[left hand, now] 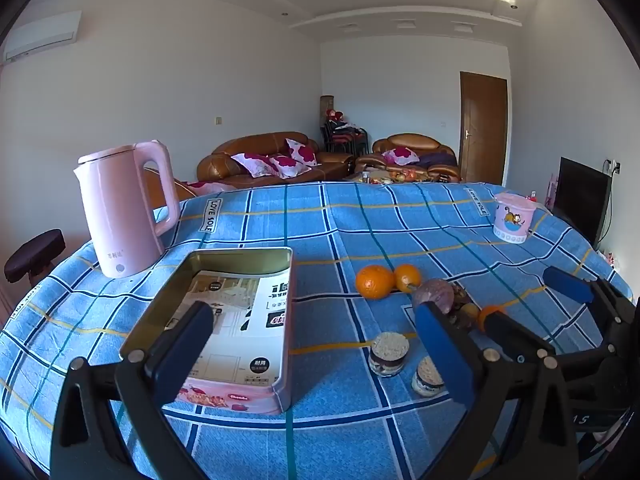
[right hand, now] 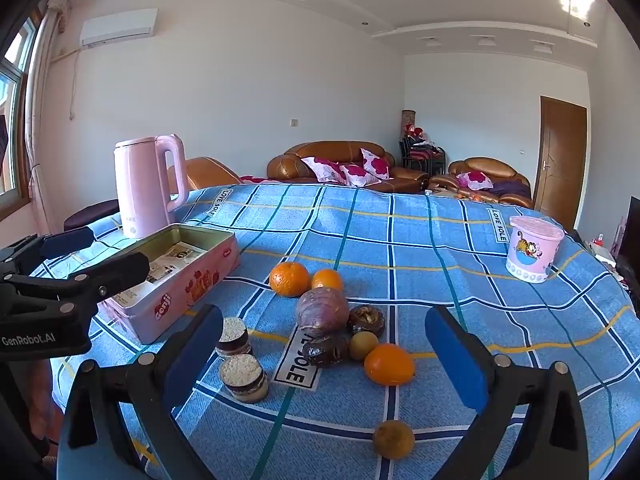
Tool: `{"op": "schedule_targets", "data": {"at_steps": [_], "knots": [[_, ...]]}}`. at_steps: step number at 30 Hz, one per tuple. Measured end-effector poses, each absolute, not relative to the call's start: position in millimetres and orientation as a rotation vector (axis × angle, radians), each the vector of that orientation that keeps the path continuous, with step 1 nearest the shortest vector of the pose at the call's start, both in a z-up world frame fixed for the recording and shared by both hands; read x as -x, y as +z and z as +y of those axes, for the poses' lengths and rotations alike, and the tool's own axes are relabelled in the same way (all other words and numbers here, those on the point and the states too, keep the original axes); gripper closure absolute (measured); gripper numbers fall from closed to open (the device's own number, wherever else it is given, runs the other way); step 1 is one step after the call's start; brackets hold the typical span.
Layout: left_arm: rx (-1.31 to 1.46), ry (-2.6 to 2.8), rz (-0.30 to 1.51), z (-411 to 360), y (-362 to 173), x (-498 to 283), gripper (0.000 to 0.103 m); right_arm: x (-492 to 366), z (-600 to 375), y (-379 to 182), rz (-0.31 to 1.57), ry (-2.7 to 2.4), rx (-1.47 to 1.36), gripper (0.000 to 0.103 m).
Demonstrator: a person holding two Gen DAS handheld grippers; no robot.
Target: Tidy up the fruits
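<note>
Fruits lie on the blue checked tablecloth: two oranges (right hand: 289, 279) (right hand: 327, 279) at the back, a big purple fruit (right hand: 322, 311), two dark wrinkled fruits (right hand: 365, 319) (right hand: 325, 350), a small yellow-green fruit (right hand: 362, 345), an orange (right hand: 389, 364) and a brownish fruit (right hand: 393, 439) nearest me. An open pink tin box (left hand: 224, 320) holds a leaflet. My left gripper (left hand: 316, 356) is open and empty over the box's near end. My right gripper (right hand: 324, 356) is open and empty, just short of the fruit cluster. The left gripper also shows in the right wrist view (right hand: 96, 252).
A pink kettle (left hand: 124, 212) stands behind the box. Two small round jars (right hand: 234, 338) (right hand: 244, 376) sit between box and fruits. A pink cartoon tub (right hand: 534, 254) stands at the far right. The table edge curves close on both sides.
</note>
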State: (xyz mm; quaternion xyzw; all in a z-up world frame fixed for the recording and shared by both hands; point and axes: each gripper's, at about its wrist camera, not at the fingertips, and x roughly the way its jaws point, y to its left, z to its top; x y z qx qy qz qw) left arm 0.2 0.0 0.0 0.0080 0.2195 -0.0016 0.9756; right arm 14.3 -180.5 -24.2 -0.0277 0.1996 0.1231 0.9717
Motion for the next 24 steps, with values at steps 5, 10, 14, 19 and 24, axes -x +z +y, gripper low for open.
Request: {"op": "schedule_targets", "data": {"at_steps": [5, 10, 14, 19, 24], "knots": [[-0.013, -0.004, 0.447, 0, 0, 0, 0.000, -15, -181, -25, 0.405, 0.249, 0.054, 0.001], [-0.014, -0.004, 0.448, 0, 0, 0, 0.000, -15, -181, -25, 0.405, 0.249, 0.054, 0.001], [-0.014, -0.005, 0.448, 0, 0, 0, 0.000, -15, -181, -25, 0.406, 0.248, 0.054, 0.001], [-0.013, -0.006, 0.449, 0, 0, 0, 0.000, -15, -182, -29, 0.409, 0.248, 0.054, 0.001], [0.008, -0.007, 0.481, 2, -12, -3, 0.000, -15, -186, -33, 0.411, 0.226, 0.062, 0.001]]}}
